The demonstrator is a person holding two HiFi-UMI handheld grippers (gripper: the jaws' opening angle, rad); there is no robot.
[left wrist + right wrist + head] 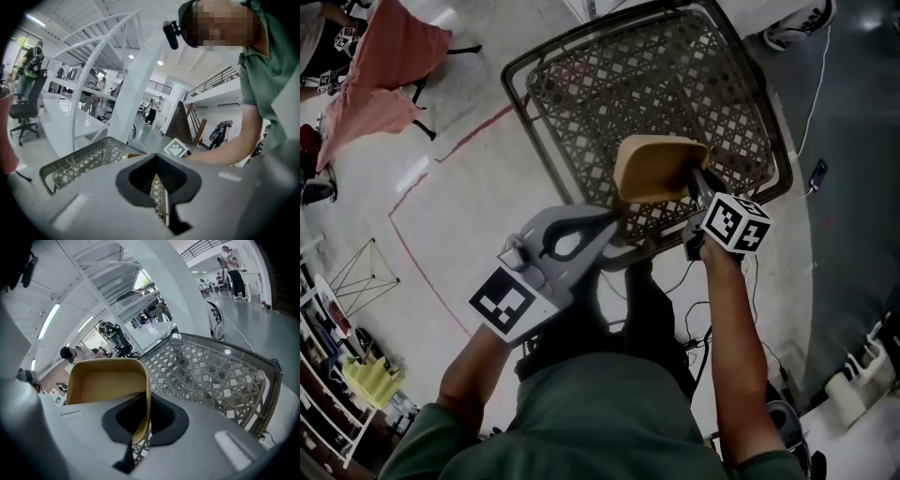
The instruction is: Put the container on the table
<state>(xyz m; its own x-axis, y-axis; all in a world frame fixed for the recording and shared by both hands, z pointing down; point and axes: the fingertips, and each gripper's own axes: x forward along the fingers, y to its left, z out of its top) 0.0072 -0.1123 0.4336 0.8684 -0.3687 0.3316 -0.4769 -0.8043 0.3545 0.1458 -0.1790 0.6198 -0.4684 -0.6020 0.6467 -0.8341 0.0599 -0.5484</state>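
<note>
A tan, open-topped container hangs tilted over the near edge of the glass-topped lattice table. My right gripper is shut on the container's side wall. In the right gripper view that wall runs down between the dark pads of my right gripper, with the table just beyond. My left gripper is to the left of the container at the table's near rim, its jaws together and holding nothing. In the left gripper view, my left gripper shows the lattice table through the hole between its pads.
A chair draped in red cloth stands at the far left. Red tape lines mark the floor. A phone on a white cable lies by the table's right edge. Shelving stands at the lower left, and white bottles at the lower right.
</note>
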